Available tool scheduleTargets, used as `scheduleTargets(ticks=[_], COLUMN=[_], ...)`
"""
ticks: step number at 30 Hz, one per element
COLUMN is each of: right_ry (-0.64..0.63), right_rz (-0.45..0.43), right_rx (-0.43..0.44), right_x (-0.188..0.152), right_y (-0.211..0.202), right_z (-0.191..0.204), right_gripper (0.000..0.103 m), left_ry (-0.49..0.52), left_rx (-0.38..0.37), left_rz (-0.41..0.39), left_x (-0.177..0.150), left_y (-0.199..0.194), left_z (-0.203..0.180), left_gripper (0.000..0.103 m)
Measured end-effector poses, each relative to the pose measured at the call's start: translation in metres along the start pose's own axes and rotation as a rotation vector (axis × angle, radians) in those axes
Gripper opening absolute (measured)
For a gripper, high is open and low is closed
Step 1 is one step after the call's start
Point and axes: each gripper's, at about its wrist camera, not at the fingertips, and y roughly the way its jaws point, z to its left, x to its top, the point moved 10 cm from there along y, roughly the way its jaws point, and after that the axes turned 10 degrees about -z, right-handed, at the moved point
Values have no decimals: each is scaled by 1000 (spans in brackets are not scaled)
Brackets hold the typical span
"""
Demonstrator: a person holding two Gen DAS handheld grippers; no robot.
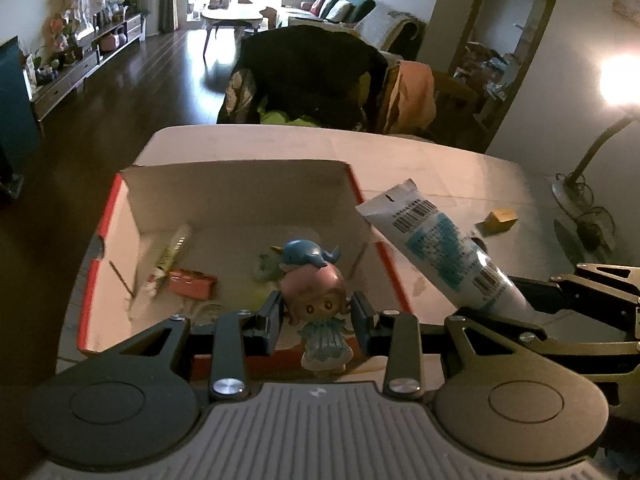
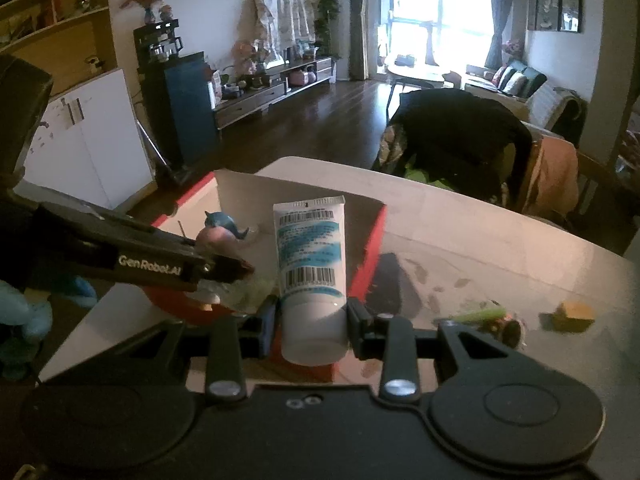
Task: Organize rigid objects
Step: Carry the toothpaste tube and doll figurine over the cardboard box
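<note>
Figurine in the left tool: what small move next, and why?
Probably carry it a bit further over the box and lower it. The left tool grips the figurine near the box's front edge, and open floor lies just beyond, beside the pink item.

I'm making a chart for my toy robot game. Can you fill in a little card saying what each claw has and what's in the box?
left gripper: shut on the doll, which wears a blue whale hat
right gripper: shut on the tube, cap end toward the camera
box: open, red edges, on the table
in box: small tube, red item
doll position: over the box's near side
on table outside box: yellow block
</note>
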Motion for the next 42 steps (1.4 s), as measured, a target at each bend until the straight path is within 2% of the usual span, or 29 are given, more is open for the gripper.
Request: scheduleTargets(ticks=[13, 20, 24, 31, 42], right_ry=[12, 2, -14, -36, -11], right_rz=[50, 107, 145, 209, 302], right_rx=[6, -2, -17, -31, -41], right_x=[6, 1, -7, -24, -40], right_y=[64, 104, 125, 150, 171], right_z=[34, 48, 54, 65, 69], right_gripper=[34, 34, 34, 34, 35], left_ry=[-28, 11, 4, 58, 63], left_rx=[50, 89, 83, 109, 79], left_rz=[60, 89, 126, 175, 220], left_x=[9, 16, 14, 10, 4], left_y=[34, 65, 85, 117, 139], left_z=[75, 101, 111, 123, 127], left_gripper=[36, 36, 36, 36, 35])
